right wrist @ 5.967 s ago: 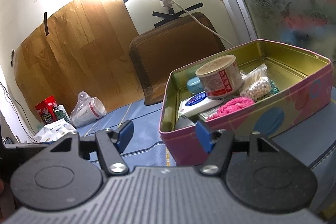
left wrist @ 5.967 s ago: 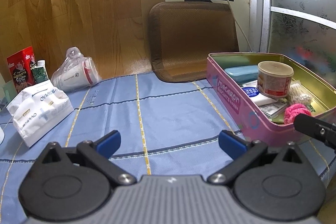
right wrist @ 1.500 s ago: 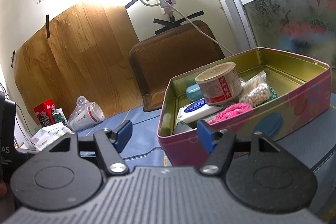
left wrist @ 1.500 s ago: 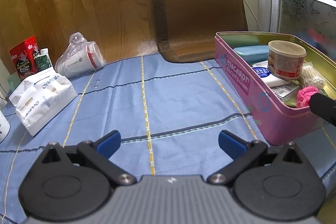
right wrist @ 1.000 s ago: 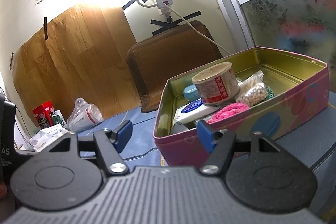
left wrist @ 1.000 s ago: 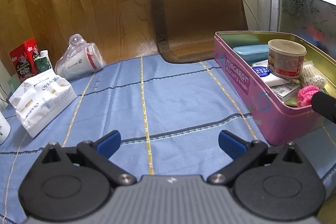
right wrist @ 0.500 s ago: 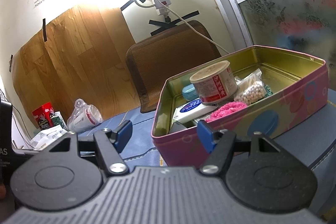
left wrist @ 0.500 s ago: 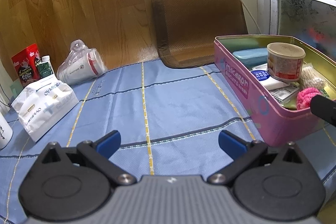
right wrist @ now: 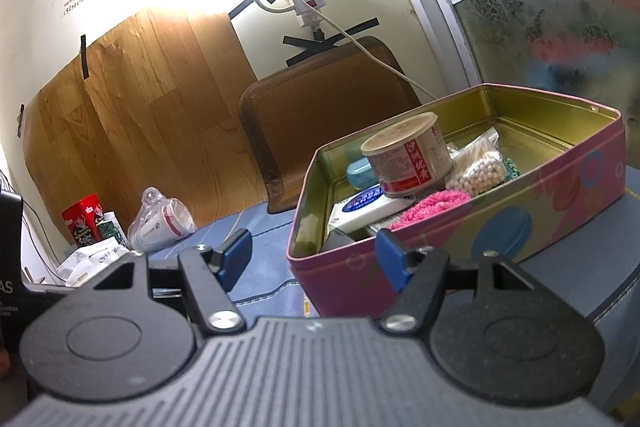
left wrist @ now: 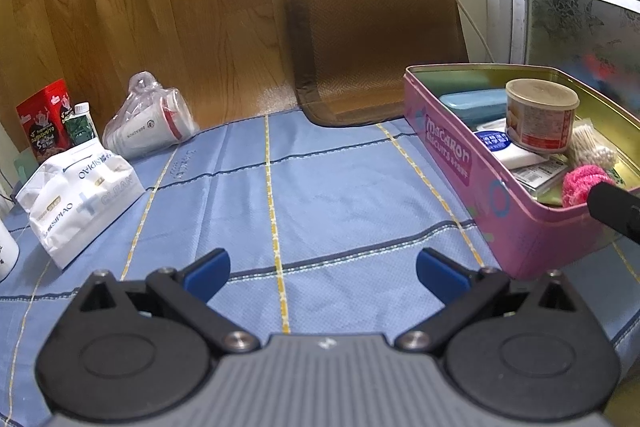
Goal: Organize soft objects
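Left hand-held gripper [left wrist: 322,273]: jaws spread wide, nothing between the blue pads; it hangs over the blue striped cloth [left wrist: 320,187] on the surface.
Right hand-held gripper [right wrist: 314,261]: jaws wide apart, gripping nothing; its pads sit just in front of the near corner of the pink tin [right wrist: 500,227].
Pink tin: open, lid off, standing on the cloth at the right; the side reads "macaron" with a smaller line under it that seems to say "BISCUITS", not sharp enough to be sure.
Pink fluffy item [right wrist: 430,205]: the soft thing, lying inside the tin against the near wall, beside a bag of cotton swabs [right wrist: 480,167].
Round can [right wrist: 408,157]: upright in the tin, red band with white Chinese characters, resting partly on a white box with a blue oval label [right wrist: 366,209]; the label's print is too small to read.
Blue case [left wrist: 472,103]: in the tin behind the can.
White tissue pack [left wrist: 78,189]: on the cloth at the left, printed "CLEAN" and a brand word seen upside down, roughly "OVIdISIdO".
Bagged cups [left wrist: 150,125]: on their side in clear plastic, small round logo, text unreadable.
Red carton [left wrist: 42,121]: upright by the wood-grain wall, white lettering illegible.
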Demonstrator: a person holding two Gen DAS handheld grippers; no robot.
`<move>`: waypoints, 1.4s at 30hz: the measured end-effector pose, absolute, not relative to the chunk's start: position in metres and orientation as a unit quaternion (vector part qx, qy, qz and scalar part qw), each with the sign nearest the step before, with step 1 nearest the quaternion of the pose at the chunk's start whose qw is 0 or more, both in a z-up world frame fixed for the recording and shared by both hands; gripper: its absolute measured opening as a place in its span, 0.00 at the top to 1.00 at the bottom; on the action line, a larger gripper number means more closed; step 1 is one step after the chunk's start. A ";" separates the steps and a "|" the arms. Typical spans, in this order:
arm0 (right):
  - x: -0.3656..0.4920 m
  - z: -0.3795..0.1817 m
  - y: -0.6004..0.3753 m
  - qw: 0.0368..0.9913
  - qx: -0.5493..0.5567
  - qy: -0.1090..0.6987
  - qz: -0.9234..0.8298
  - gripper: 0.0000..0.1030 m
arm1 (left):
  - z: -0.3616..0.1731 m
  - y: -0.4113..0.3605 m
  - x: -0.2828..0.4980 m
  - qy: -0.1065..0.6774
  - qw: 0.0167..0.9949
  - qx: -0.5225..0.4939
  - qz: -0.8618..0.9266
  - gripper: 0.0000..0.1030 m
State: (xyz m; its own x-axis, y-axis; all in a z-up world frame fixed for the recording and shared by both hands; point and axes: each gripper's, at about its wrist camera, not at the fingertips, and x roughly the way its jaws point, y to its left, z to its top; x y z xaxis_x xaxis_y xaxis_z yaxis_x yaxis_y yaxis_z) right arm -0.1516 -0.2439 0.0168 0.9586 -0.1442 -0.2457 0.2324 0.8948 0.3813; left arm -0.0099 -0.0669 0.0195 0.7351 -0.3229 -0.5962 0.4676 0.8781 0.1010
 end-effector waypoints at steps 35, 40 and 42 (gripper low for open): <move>-0.154 0.018 -0.242 0.967 0.209 0.103 -0.100 0.32 | 0.017 -0.075 -0.014 0.302 0.917 0.134 -0.224 0.00; -0.154 0.018 -0.241 0.967 0.210 0.102 -0.101 0.32 | 0.018 -0.076 -0.013 0.303 0.916 0.135 -0.226 0.00; -0.154 0.018 -0.241 0.967 0.210 0.102 -0.101 0.32 | 0.018 -0.076 -0.013 0.304 0.915 0.135 -0.227 0.00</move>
